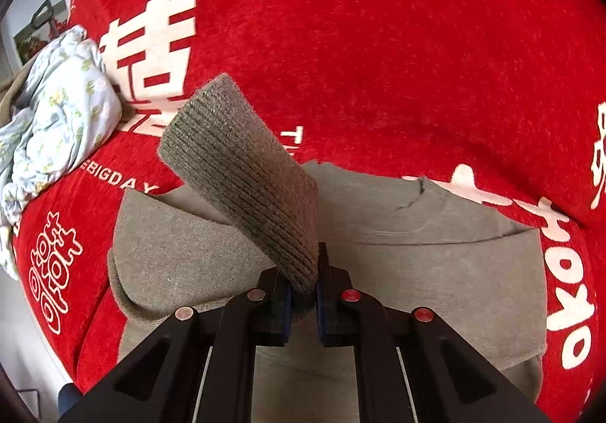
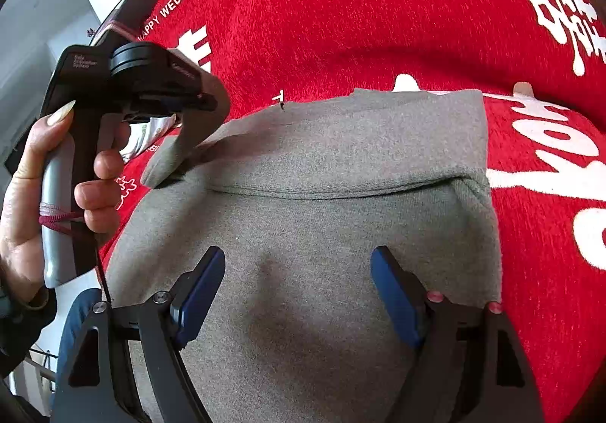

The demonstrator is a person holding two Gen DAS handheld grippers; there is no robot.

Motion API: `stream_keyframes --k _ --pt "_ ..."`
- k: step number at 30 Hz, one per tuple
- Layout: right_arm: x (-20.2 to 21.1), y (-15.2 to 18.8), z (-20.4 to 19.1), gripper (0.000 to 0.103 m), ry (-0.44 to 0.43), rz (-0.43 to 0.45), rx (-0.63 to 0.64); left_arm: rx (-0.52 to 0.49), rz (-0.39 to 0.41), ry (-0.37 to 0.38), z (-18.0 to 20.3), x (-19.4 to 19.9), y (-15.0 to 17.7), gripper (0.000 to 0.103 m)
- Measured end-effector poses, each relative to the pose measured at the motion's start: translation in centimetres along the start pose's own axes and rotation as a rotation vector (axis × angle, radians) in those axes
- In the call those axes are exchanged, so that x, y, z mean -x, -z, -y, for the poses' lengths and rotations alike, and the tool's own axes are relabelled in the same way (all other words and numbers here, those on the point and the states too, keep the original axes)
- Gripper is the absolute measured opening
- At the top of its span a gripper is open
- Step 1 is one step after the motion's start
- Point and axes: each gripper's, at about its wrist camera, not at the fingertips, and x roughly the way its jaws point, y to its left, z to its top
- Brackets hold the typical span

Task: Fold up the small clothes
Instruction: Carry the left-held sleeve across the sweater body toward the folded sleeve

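A grey knit sweater [image 1: 416,264] lies on a red cloth with white lettering; it also shows in the right wrist view [image 2: 322,218]. My left gripper [image 1: 304,294] is shut on the sweater's ribbed sleeve cuff [image 1: 246,173] and holds it lifted above the body. In the right wrist view the left gripper's body [image 2: 125,82], held in a hand, hangs over the sweater's left side with the sleeve [image 2: 193,127] draped from it. My right gripper [image 2: 297,271] is open and empty, low over the sweater's middle.
The red cloth [image 1: 360,63] covers the whole work surface. A crumpled pale floral garment [image 1: 57,112] lies at the left edge. A white wall and floor show beyond the cloth's left side.
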Motion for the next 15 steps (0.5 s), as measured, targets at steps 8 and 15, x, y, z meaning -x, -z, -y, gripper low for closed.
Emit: stream_keyframes --k 8,15 --pt "0.4 -0.2 0.6 0.082 -0.003 0.008 -0.031 -0.057 0.04 0.037 2.8 1.6 -0.3 0.01" --pt "1.0 -0.4 1.9 0.082 0.008 0.025 -0.087 -0.087 0.053 0.061 5.1 2.4 -1.0 0.01"
